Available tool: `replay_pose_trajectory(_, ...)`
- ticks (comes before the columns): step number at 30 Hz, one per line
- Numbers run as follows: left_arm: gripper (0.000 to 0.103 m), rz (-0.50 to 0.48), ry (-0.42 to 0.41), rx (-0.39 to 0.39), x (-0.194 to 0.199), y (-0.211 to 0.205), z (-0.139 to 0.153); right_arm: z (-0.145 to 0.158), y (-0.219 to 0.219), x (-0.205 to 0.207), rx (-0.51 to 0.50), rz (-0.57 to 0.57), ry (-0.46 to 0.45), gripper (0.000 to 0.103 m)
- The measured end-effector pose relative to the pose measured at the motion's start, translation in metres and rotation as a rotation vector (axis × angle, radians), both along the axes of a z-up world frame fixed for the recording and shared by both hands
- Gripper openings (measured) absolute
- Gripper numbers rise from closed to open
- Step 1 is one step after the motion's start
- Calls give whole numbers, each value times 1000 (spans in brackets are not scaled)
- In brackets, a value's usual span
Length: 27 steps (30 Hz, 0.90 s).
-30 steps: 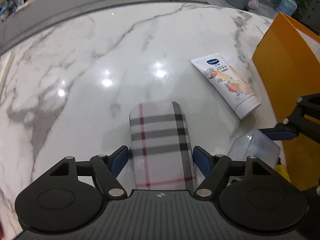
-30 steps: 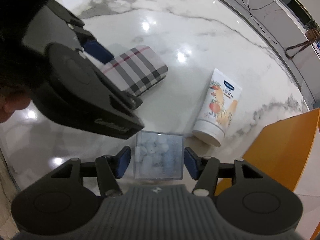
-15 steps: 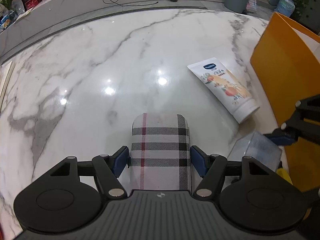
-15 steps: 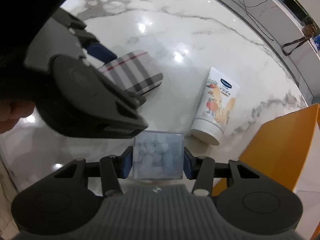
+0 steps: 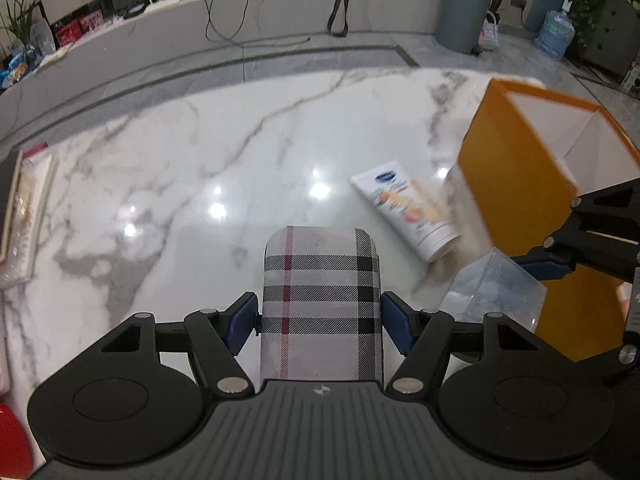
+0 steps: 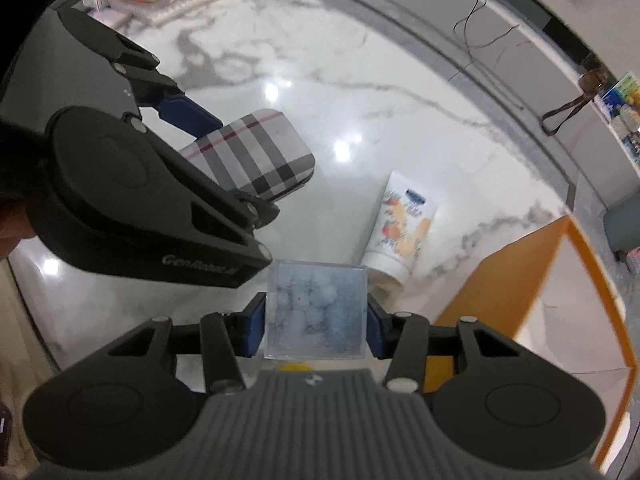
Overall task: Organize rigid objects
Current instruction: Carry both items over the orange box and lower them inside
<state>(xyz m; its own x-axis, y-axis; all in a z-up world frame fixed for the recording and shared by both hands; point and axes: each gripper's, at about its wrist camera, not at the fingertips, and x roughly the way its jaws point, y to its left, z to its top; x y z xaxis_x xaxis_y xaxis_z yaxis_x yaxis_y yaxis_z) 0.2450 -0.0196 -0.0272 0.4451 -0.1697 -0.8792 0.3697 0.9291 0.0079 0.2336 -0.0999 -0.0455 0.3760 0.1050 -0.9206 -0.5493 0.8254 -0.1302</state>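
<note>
A plaid hard case (image 5: 320, 300) sits between the blue pads of my left gripper (image 5: 319, 320), which is shut on it and holds it above the marble table (image 5: 180, 184). In the right wrist view, the plaid case (image 6: 256, 156) hangs clear of the tabletop. My right gripper (image 6: 316, 330) is shut on a clear plastic box (image 6: 316, 308) of pale round pieces, also held off the table. The same clear box (image 5: 496, 292) shows at right in the left wrist view. A white lotion tube (image 5: 408, 208) lies flat beside an open orange box (image 5: 516, 184).
The orange box (image 6: 500, 276) stands at the right with its white inside showing, and the lotion tube (image 6: 404, 224) lies just left of it. Flat books (image 5: 24, 208) lie at the table's left edge. A red object (image 5: 12, 440) shows at bottom left.
Both grippers closed on their objects, the left on the plaid case and the right on the clear box. Both then rose, so the table now sits farther below.
</note>
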Motion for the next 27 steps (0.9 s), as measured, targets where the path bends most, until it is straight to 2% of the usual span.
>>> replay_pose_trajectory(8,77,-33,-76,-32,-25,-27,53,44,-23,-31,22,-15,-119,49)
replay_pose_trajectory(16,77,-116,-100,-69,-53,-68,85,75,-74,-64,6,-94,-207,49)
replay_pose_trajectory(22,77,-203,-96,-81,-71,-110,90,79,-112,-85,-16,-168,-216,49)
replay_pose_trajectory(27,77,-263,-60,-92,-78,-147,84,69,-140,-91,-35,-220,-198,49)
